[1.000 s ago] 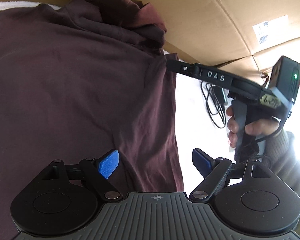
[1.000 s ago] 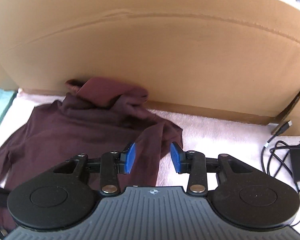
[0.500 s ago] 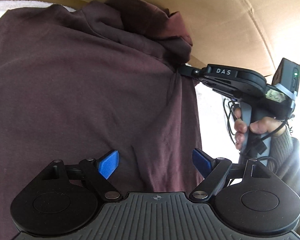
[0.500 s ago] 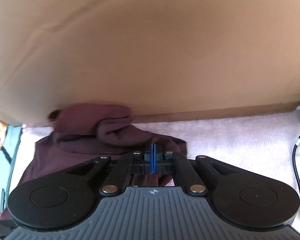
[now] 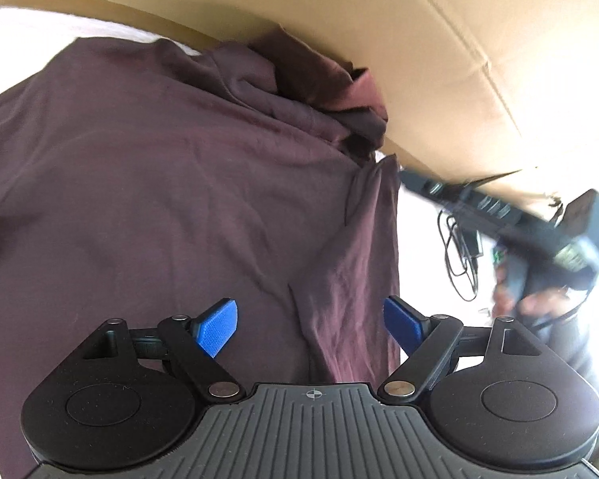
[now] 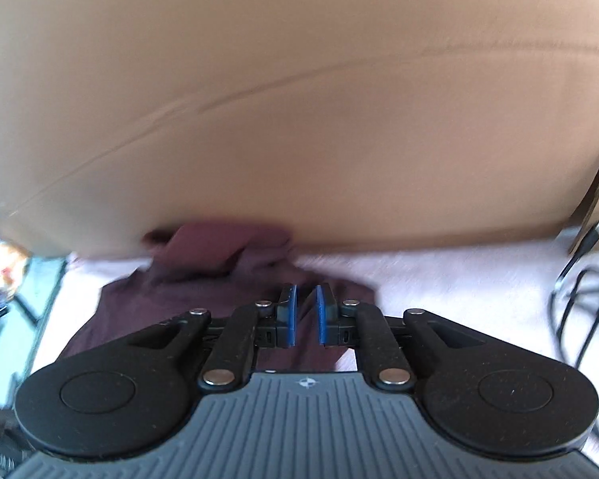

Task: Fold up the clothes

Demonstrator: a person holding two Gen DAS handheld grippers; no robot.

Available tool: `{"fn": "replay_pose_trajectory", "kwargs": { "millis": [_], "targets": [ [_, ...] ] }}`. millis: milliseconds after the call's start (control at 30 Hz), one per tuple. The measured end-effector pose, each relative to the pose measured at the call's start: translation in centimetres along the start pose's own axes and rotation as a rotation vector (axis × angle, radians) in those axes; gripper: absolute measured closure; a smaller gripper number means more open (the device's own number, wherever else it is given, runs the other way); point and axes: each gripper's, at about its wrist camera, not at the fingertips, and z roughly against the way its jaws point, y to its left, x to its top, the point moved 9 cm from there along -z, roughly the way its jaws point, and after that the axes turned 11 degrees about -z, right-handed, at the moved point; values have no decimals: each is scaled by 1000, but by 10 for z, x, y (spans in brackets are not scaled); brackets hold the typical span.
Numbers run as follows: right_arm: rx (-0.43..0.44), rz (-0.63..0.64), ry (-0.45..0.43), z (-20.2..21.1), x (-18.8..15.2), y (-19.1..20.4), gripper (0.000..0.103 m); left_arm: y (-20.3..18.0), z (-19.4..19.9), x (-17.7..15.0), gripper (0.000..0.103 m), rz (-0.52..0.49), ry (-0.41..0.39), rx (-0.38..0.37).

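Both right gripper [image 6: 304, 315] jaws have just parted slightly (garment [image 5: 159, 199] unheld).

Left wrist view: the camera sits behind the left gripper [image 5: 309, 329], angled down, close over the maroon shirt [image 5: 159, 199] on the white cloth [image 5: 423, 247]; a cardboard box [image 5: 439, 40] closes the top, and the right gripper [image 5: 409, 177] enters blurred from the right edge. Right wrist view: the camera sits behind the right gripper [image 6: 305, 315], angled down toward the cardboard box [image 6: 299, 99], which fills most of the frame. Both views share the box, the shirt's [image 6: 219, 263] bunched top, the cloth [image 6: 439, 275] and the black cables [image 6: 579, 299].
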Motion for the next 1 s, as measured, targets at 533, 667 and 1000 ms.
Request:
{"fn": "replay_pose_trajectory", "kwargs": {
  "millis": [533,667,1000],
  "targets": [
    [98,-5,27,89,-66,21,57,20,133,-33,9,57,-158,54],
    [153,57,107,127,-115,32,56,28,163,-55,9,101,-184,118],
    [102,45,234,79,-194,33,90,39,167,-91,9,177,-155,149]
  ]
}}
